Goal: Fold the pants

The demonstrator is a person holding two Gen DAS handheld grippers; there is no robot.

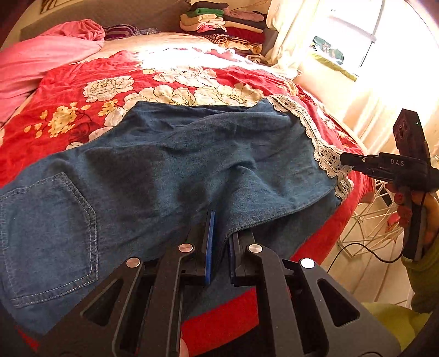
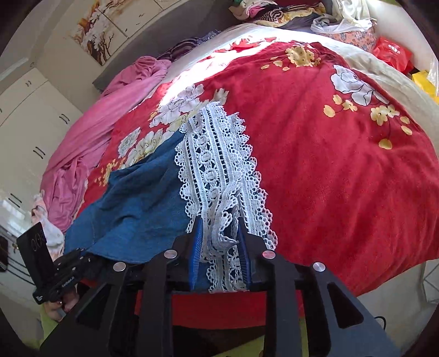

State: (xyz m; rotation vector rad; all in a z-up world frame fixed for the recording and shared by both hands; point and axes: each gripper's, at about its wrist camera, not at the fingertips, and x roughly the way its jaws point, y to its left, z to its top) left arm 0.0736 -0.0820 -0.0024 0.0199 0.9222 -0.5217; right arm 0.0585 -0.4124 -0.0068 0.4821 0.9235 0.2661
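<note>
Pants [image 1: 175, 170] lie spread across the bed, filling the lower and middle part of the left wrist view, back pocket [image 1: 52, 236] at lower left and lace hem [image 1: 321, 145] at right.

Nearest in that view, the left claw [image 1: 219, 233] is pinched on a raw denim edge at bottom centre; the cloth runs between its blue pads, so it is gripping the pants. In the right wrist view the right claw [image 2: 221, 241] at bottom centre is clamped on a bunched strip of lace [image 2: 216, 170], denim showing just behind it. Both claws therefore hold one long edge of the pants, apart from each other along the near side of the bed.

My reading is that a leg is gripped at hem and mid-length, ready to be carried over. The next move calls for lifting both claws together and keeping the edge taut so the fabric lands flat without dragging the blanket [image 2: 329, 164].

Farther off lie a pink sheet [image 1: 46, 57] at upper left and stacked clothes [image 1: 219, 19] at top centre.

Whether one layer or two sits in each claw cannot be told. The waistband is cut off at the left edge, and the window glare at upper right washes out detail.
</note>
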